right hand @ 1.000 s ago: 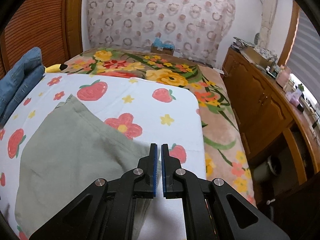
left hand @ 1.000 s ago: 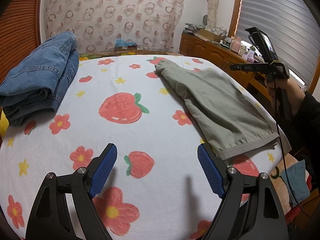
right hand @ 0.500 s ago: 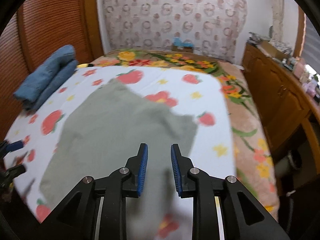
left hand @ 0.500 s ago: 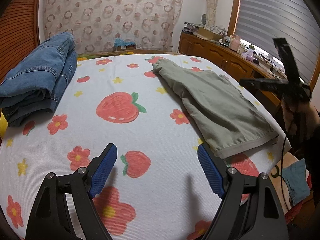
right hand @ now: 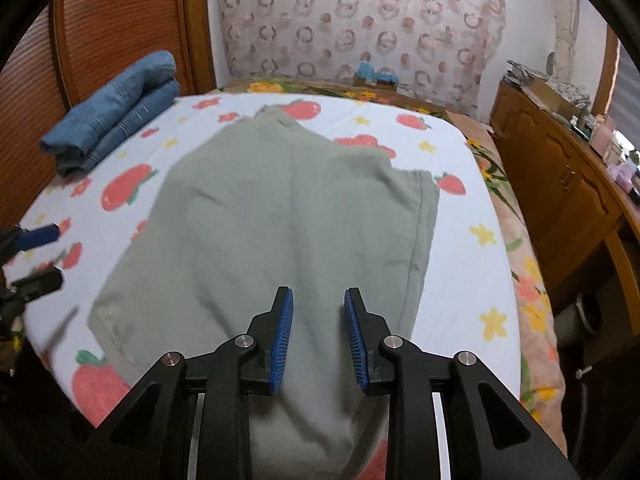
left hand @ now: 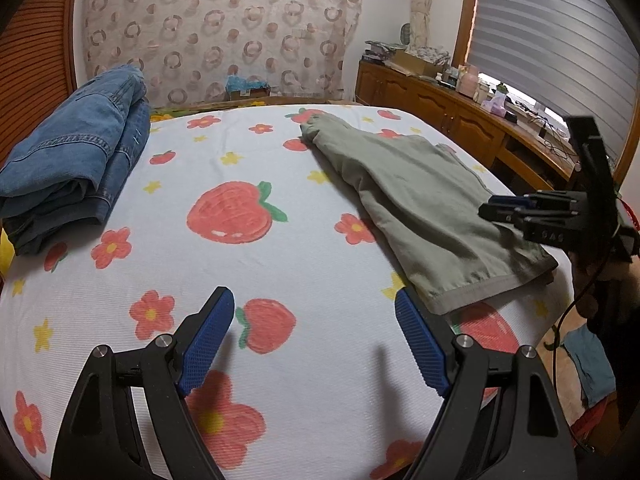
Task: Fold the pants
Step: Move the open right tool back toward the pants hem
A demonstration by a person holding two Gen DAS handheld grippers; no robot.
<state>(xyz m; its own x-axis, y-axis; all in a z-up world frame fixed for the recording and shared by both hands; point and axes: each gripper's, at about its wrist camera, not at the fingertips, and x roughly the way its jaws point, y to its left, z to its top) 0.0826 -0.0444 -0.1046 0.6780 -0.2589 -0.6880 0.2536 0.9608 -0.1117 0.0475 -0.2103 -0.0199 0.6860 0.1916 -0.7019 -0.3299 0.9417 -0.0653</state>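
Note:
Olive-green pants [left hand: 416, 204] lie folded lengthwise on the strawberry-print bed cover [left hand: 240, 264], along its right side; in the right wrist view the pants [right hand: 280, 216] fill the middle. My left gripper [left hand: 314, 340] is open and empty over bare cover, left of the pants' waistband. My right gripper [right hand: 318, 336] is open and empty just above the near end of the pants; it also shows in the left wrist view [left hand: 520, 210] at the bed's right edge.
Folded blue jeans [left hand: 72, 160] are stacked at the far left of the bed, also seen in the right wrist view [right hand: 116, 108]. A wooden sideboard [left hand: 460, 120] with clutter runs along the right. Clothes [left hand: 588, 364] lie on the floor by the bed.
My right gripper opened from shut and swung back from the far side of the pants to their near end. My left gripper stayed open and hardly moved.

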